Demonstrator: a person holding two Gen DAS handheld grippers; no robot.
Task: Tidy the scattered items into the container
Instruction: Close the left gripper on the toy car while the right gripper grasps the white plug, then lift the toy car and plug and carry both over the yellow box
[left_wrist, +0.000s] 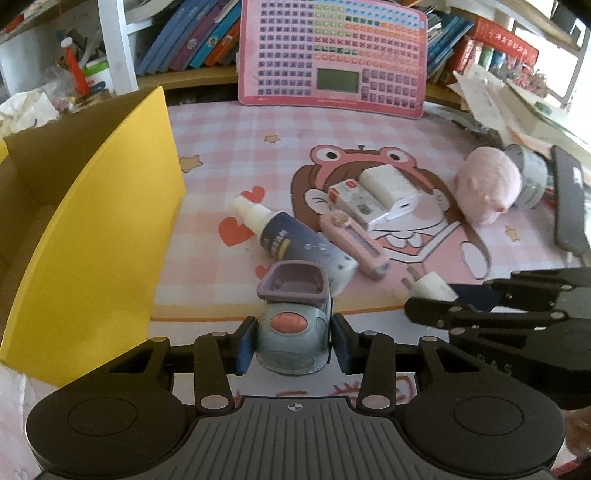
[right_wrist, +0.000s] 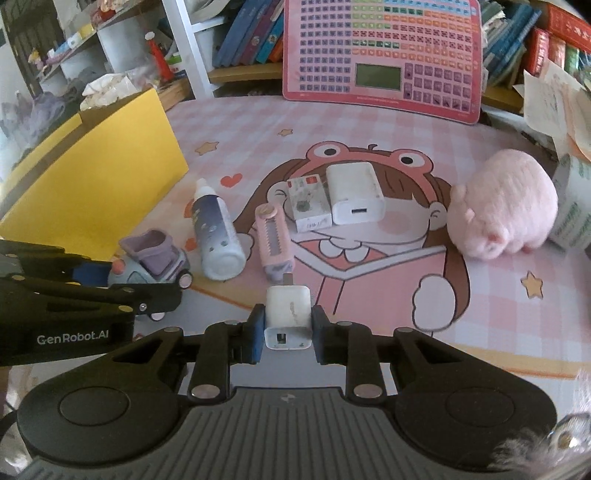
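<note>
My left gripper (left_wrist: 293, 341) is shut on a grey and purple toy truck (left_wrist: 293, 317), low over the pink mat. It also shows in the right wrist view (right_wrist: 153, 260). My right gripper (right_wrist: 288, 334) is shut on a small white plug adapter (right_wrist: 288, 314), seen from the left wrist too (left_wrist: 432, 290). The yellow-walled cardboard box (left_wrist: 99, 236) stands open at the left. On the mat lie a spray bottle (right_wrist: 218, 229), a pink utility knife (right_wrist: 273, 236), a small white box (right_wrist: 308, 203), a white charger (right_wrist: 354, 194) and a pink plush pig (right_wrist: 506, 203).
A pink keyboard toy (right_wrist: 382, 51) leans against the bookshelf at the back. A grey roll (left_wrist: 528, 173) and a black flat device (left_wrist: 569, 199) lie at the right, with loose papers (right_wrist: 554, 99) behind them.
</note>
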